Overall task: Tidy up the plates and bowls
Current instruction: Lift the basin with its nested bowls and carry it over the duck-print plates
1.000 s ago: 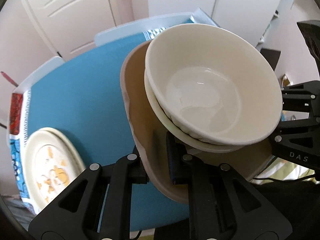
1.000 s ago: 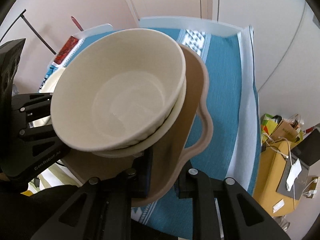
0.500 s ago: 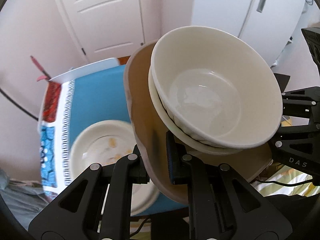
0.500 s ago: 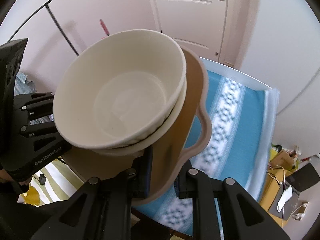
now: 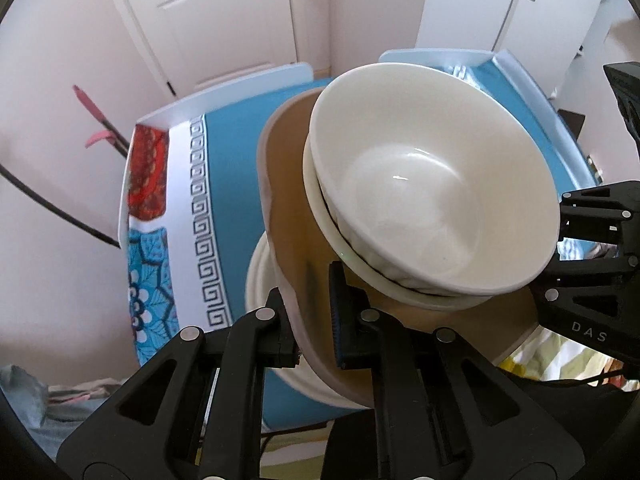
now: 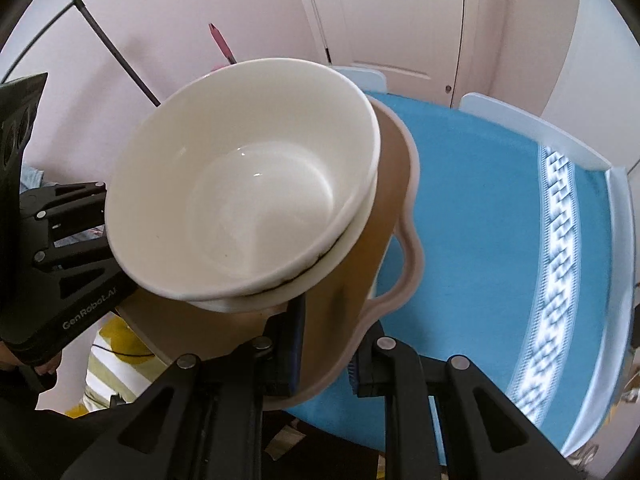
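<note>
Pink walls and white doors point(image 5: 224, 20) in the background, with a table under a blue cloth point(image 6: 480, 208) that has a white key-pattern border.

So both grippers are carrying one load between them. It's a tan tray point(image 5: 288, 200) with wavy edges, and two cream bowls point(image 5: 432, 184) sit nested on top of it. The left gripper point(image 5: 316, 320) is pinched tight on the tray's near rim, and the right gripper point(image 6: 326, 344) is clamped on the opposite rim next to the handle loop. Grabbing it from two sides makes sense to me, because one grip on a thin edge would let the whole thing tip.

Even so, the tray looks tilted and the bowls lean with it. Nothing's holding them except their own weight, so I'd guess sliding is the risk.

A pale plate point(image 5: 260, 280) sits on the cloth right under the tray, mostly hidden. My guess is that the stack gets set down on it or beside it.
</note>
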`<control>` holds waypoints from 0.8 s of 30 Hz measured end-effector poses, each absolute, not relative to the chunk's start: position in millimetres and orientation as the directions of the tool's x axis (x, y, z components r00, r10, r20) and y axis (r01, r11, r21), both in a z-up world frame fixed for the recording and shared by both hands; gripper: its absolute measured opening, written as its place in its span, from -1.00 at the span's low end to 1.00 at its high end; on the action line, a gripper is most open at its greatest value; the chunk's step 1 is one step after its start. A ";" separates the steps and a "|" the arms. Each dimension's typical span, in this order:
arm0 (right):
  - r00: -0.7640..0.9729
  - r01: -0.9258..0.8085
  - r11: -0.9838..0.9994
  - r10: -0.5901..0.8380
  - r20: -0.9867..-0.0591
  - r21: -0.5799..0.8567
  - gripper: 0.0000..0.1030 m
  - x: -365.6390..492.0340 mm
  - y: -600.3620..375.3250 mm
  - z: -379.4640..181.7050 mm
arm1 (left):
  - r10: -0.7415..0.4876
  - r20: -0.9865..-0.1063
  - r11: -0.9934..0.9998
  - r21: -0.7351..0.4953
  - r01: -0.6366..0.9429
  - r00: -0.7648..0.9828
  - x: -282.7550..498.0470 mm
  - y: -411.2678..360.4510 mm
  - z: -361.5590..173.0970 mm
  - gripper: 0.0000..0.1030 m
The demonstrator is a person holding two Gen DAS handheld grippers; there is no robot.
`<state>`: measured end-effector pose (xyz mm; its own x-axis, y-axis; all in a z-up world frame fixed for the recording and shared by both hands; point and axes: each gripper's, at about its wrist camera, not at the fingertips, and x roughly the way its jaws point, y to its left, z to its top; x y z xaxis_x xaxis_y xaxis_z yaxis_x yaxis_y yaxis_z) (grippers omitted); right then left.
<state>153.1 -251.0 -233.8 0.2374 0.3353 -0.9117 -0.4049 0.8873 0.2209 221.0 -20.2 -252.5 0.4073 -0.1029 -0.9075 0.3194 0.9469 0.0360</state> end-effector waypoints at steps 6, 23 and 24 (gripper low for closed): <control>0.213 -0.412 0.891 0.298 -0.930 0.191 -0.68 144.9 -229.9 -255.1 | -0.122 -0.920 0.947 0.004 0.320 0.371 213.2 -3.2 -280.6 -0.86; 0.185 -0.391 0.901 0.278 -0.943 0.189 -0.68 144.5 -227.4 -276.8 | -0.118 -0.946 0.947 -0.016 0.321 0.302 201.6 -3.3 -309.1 -0.83; 0.176 -0.382 0.902 0.284 -0.942 0.201 -0.68 146.0 -228.5 -276.6 | -0.123 -0.950 0.948 -0.028 0.316 0.286 203.5 -2.5 -309.2 -0.77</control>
